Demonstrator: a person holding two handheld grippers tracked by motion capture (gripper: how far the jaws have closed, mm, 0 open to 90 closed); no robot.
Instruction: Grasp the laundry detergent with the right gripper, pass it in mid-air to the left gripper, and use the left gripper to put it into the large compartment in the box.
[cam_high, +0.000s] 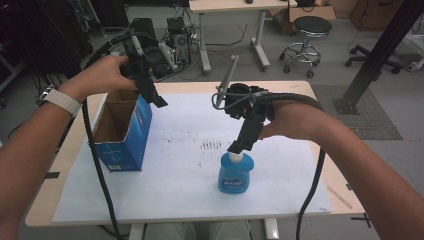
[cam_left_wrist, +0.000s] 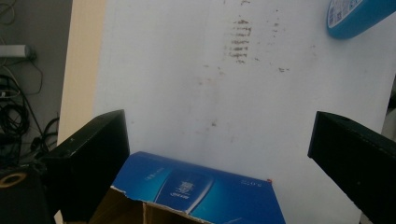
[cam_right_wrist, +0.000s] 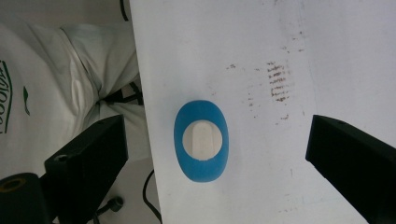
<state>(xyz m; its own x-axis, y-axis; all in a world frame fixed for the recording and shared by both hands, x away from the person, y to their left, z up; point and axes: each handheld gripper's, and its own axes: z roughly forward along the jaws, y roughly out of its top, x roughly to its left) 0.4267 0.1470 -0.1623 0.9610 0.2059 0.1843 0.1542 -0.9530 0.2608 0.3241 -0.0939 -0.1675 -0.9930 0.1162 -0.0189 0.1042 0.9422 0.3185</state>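
Note:
An open-topped blue cardboard box (cam_high: 122, 132) stands at the left of the white mat. My left gripper (cam_high: 159, 101) hovers over its far right top edge, jaws spread wide and empty. From the left gripper view the box's blue wall (cam_left_wrist: 196, 186) sits low between the jaws of this gripper (cam_left_wrist: 219, 135). A blue bottle with a white cap (cam_high: 236, 172) stands upright near the mat's front middle. Directly over its cap hangs my right gripper (cam_high: 235, 148), pointing down. In the right gripper view the bottle (cam_right_wrist: 201, 140) shows from above, apart from the open jaws of that gripper (cam_right_wrist: 217, 135).
A white mat (cam_high: 190, 190) with a dark smudge (cam_high: 210, 145) covers most of the wooden table (cam_high: 340, 195). Behind the table stand computer towers (cam_high: 172, 47), a desk and a stool (cam_high: 306, 37). The person's white trousers (cam_right_wrist: 70, 70) lie beyond the table's near edge.

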